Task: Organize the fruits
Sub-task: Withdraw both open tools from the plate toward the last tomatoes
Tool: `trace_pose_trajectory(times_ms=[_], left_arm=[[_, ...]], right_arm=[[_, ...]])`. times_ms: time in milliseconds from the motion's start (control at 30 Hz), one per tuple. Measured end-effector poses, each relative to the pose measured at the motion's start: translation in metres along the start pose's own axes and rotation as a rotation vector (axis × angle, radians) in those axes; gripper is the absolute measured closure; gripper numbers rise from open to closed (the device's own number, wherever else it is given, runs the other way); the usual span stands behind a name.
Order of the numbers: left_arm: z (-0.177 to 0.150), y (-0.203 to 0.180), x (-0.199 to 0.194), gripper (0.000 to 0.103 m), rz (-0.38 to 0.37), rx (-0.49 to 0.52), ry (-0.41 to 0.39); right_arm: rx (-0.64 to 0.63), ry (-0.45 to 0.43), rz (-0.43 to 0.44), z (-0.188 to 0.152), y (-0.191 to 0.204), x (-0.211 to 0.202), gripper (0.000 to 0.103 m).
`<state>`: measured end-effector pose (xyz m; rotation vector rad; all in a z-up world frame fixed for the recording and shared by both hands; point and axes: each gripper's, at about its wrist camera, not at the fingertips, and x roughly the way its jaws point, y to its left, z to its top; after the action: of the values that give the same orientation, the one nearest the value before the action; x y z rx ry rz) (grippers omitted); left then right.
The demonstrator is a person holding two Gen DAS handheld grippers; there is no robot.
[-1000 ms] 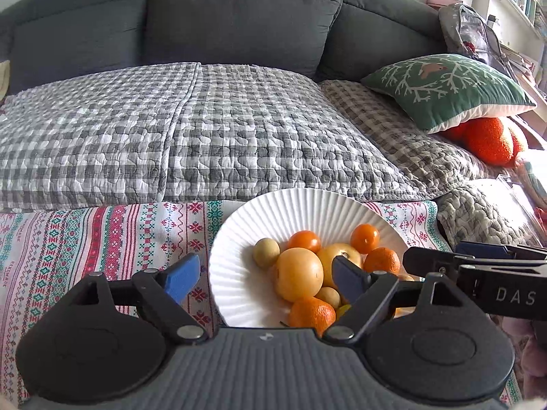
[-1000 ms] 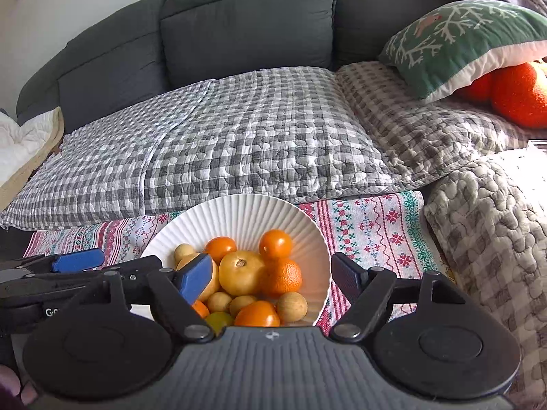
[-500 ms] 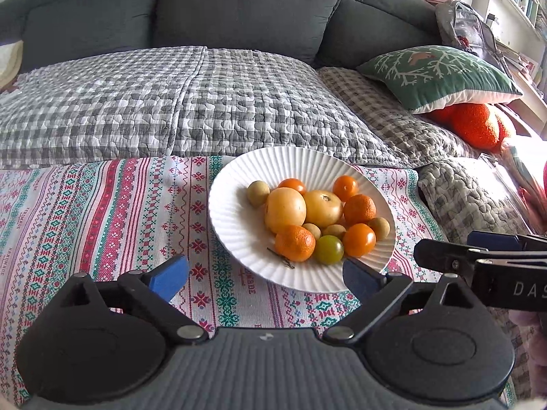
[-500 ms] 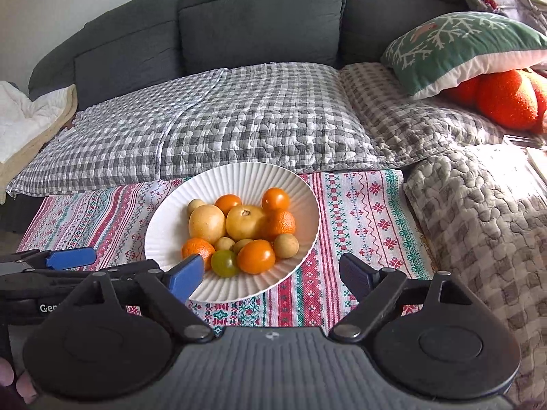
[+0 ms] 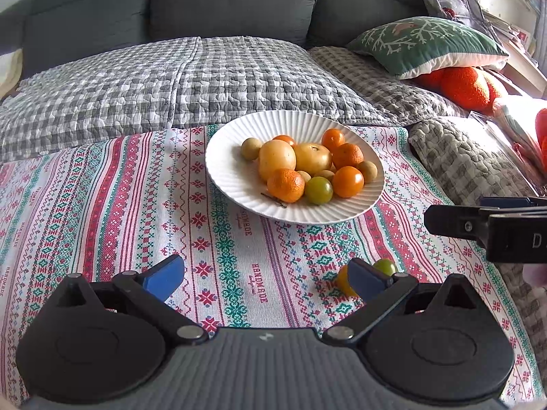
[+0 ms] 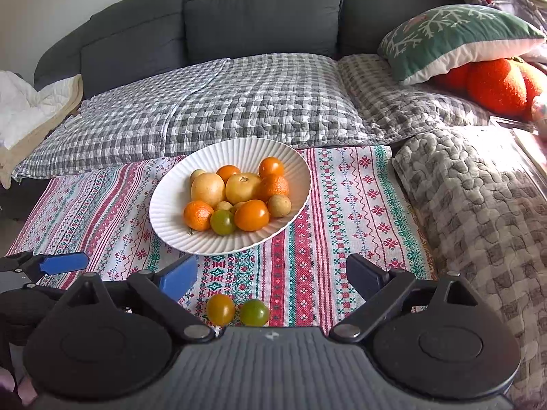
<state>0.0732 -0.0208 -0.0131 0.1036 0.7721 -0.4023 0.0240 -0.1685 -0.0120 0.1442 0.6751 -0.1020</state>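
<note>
Between our right gripper's point(image 6: 271, 275) opening, empty jaws lie two loose tomatoes: one yellow-orange point(image 6: 220, 308), one green point(image 6: 254, 312), off the plate, presumably awaiting sorting. Our left gripper point(image 5: 263, 278) likewise opens on nothing, its right finger point(image 5: 362, 278) half-hiding the pair. Beyond, on the patterned cloth point(image 6: 342, 205), the white fluted plate point(image 6: 171, 184) holds the heaped fruit, lower pieces obscured.

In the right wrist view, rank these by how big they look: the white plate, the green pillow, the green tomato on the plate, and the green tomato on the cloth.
1. green pillow and white plate: look alike, unranked
2. green tomato on the cloth: slightly bigger, but nearer the camera, so unsure
3. green tomato on the plate
</note>
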Motion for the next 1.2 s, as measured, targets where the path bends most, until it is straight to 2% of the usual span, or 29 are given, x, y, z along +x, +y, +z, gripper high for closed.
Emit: trace_pose_trajectory(times_ms=[233, 500, 600, 700, 867, 1000, 1200], left_arm=[[-0.022, -0.005, 0.007, 0.006, 0.008, 0.055, 0.006], [-0.035, -0.020, 0.026, 0.006, -0.021, 0.100, -0.005], [-0.040, -0.029, 0.034, 0.006, -0.033, 0.147, -0.005], [-0.045, -0.037, 0.039, 0.007, -0.048, 0.177, -0.012], [-0.047, -0.043, 0.049, 0.014, -0.058, 0.183, -0.028], [-0.045, -0.044, 0.051, 0.023, -0.075, 0.167, -0.046], [-0.044, -0.050, 0.053, 0.034, -0.067, 0.184, -0.067]], right_arm=[[-0.036, 0.014, -0.042, -0.010, -0.008, -0.002, 0.007], [-0.058, 0.064, -0.106, -0.019, -0.014, 0.014, 0.006], [-0.050, 0.073, -0.100, -0.022, -0.017, 0.017, 0.006], [-0.015, 0.065, -0.055, -0.025, -0.024, 0.019, 0.006], [-0.033, 0.036, -0.033, -0.034, -0.033, 0.023, 0.006], [-0.063, 0.031, -0.031, -0.042, -0.040, 0.027, 0.006], [-0.082, 0.023, -0.018, -0.048, -0.045, 0.028, 0.006]])
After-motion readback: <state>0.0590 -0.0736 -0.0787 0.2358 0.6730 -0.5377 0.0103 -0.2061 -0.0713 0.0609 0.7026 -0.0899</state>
